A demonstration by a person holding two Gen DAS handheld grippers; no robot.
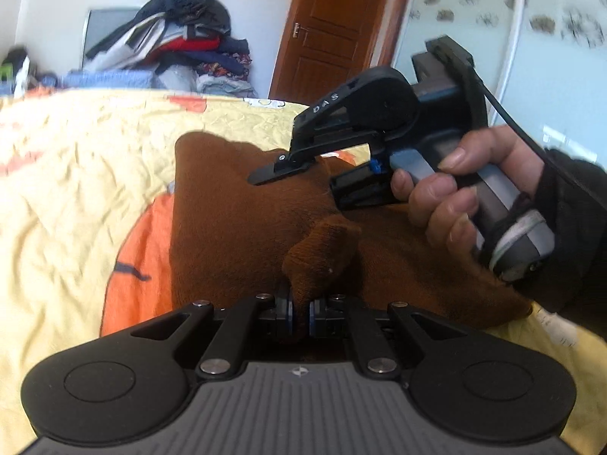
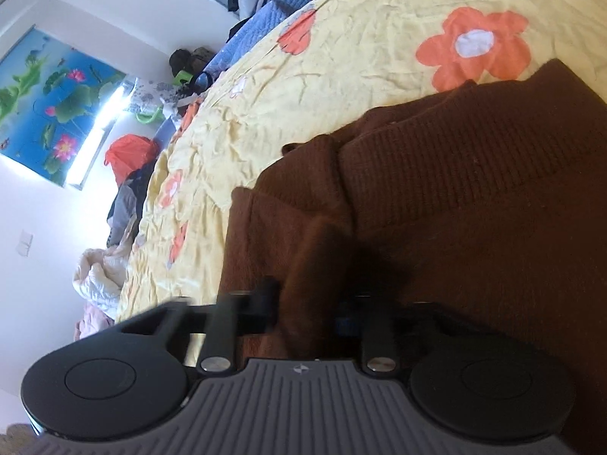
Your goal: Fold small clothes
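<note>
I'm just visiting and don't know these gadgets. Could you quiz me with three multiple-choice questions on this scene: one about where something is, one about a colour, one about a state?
1. Where does the brown garment lie?
A. on the flowered bedspread
B. on a chair
C. on the floor

2. What colour are the bedspread's flowers?
A. blue
B. orange
C. purple

3. What is the left gripper doing?
A. standing wide open
B. holding a cup
C. pinching a fold of the garment

Answers:
1 A, the yellow spread shows around it.
2 B, orange petals with white centres.
3 C, brown fabric is squeezed between its fingers.
</note>
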